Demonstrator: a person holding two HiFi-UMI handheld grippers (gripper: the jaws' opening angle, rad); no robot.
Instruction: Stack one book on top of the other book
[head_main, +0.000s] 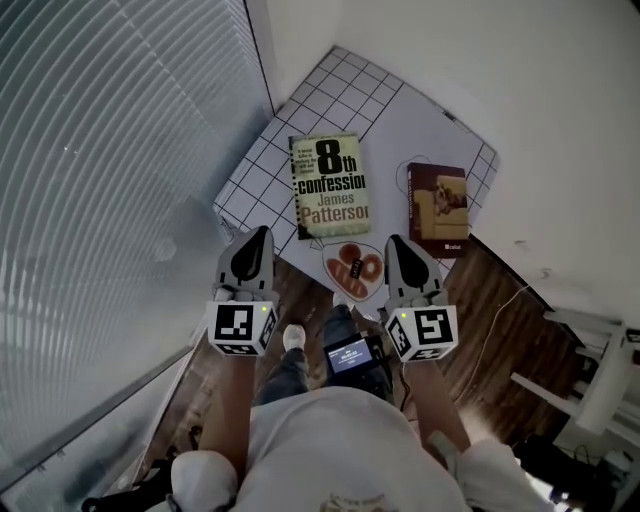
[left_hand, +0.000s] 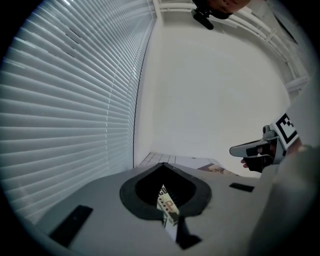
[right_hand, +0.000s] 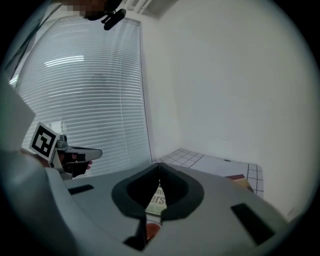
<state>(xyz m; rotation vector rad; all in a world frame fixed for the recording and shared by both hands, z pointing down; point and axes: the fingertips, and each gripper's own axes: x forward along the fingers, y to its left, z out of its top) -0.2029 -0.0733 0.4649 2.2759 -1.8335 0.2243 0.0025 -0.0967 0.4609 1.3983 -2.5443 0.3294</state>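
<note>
On the gridded white table (head_main: 300, 100) lie two books, flat and apart. The larger, pale green one (head_main: 330, 185) reads "8th confession"; a smaller dark red book (head_main: 438, 210) lies to its right. My left gripper (head_main: 263, 231) hovers near the table's near edge, left of the green book's lower corner, shut and empty. At that same edge my right gripper (head_main: 392, 240) sits below and between the two books, shut and empty too. The left gripper view shows closed jaws, a strip of the green book (left_hand: 167, 202) and the right gripper (left_hand: 257, 149). The right gripper view shows the green book (right_hand: 157, 197).
A round patterned disc with red shapes (head_main: 353, 270) lies at the table's near edge between my grippers. Window blinds (head_main: 110, 170) fill the left side, a white wall (head_main: 540, 90) stands behind. Wooden floor, a cable (head_main: 500, 310) and white furniture (head_main: 600, 370) are at the right.
</note>
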